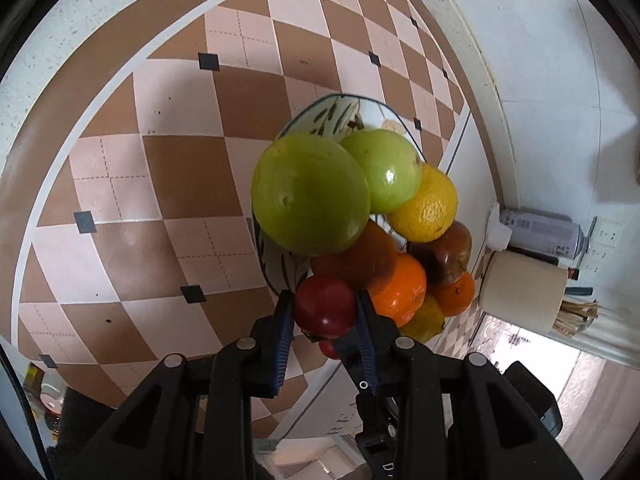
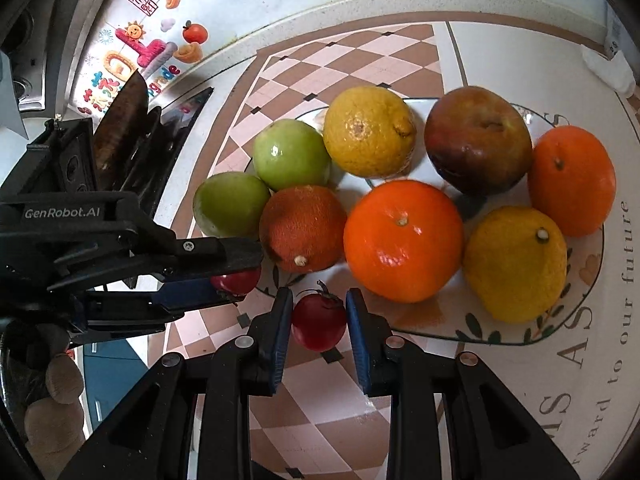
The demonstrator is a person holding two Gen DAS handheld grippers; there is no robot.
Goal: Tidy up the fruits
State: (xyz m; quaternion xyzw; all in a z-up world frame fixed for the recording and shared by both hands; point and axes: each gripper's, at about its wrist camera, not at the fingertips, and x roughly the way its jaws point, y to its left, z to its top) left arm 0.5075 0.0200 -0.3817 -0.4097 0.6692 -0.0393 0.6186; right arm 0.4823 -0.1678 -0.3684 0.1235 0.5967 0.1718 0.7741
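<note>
Both grippers loaded. Left gripper (image 1: 324, 312): fingers closed on a small red tomato (image 1: 325, 307), bottom centre of its view, right at the near edge of the plate (image 1: 280, 264). Right gripper (image 2: 319, 322): fingers clamped on a second red tomato (image 2: 319, 322), bottom centre, just off the plate rim over the checkered tabletop (image 2: 304, 396). On the plate: green apples (image 2: 291, 154), lemons (image 2: 370, 131), oranges (image 2: 403, 241), one dark red apple (image 2: 478, 140).
</note>
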